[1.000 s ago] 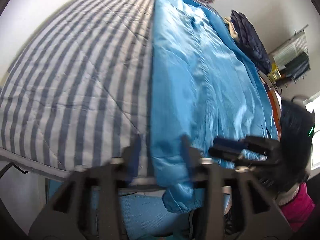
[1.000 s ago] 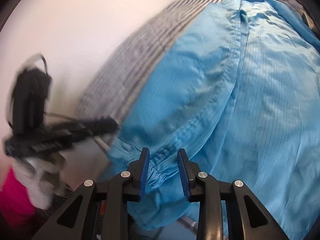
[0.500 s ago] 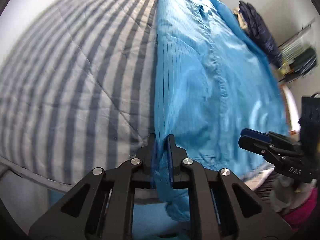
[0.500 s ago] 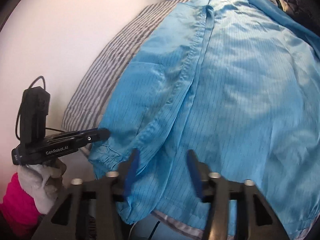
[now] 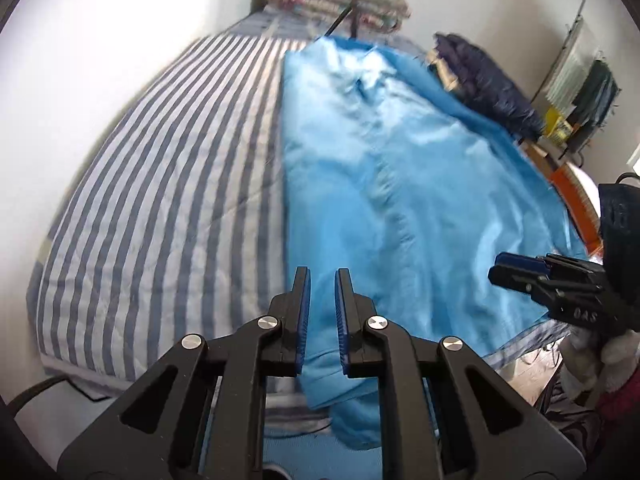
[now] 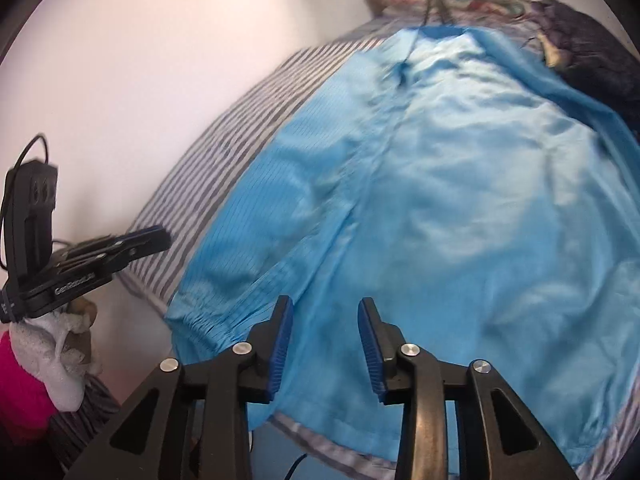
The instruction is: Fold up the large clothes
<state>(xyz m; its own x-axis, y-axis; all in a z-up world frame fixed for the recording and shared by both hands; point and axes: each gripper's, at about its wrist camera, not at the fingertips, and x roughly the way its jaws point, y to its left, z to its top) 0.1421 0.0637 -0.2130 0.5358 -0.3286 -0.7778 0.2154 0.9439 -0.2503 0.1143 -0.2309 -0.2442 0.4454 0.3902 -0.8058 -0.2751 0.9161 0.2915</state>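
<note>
progress: barely started, blue coat (image 5: 400,184) flat on striped bed (image 5: 160,200), no cross fold | left gripper (image 5: 322,312) slightly apart, probably empty | right gripper (image 6: 325,340) wide, holding nothing

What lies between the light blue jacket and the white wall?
Bare striped bedspread fills the stretch between the light blue jacket and white wall, per the left wrist view.

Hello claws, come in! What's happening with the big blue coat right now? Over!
Both claws open: left claw, right claw. Blue coat spread flat on striped bed, sleeve end overhanging. Dark jacket alongside.
</note>
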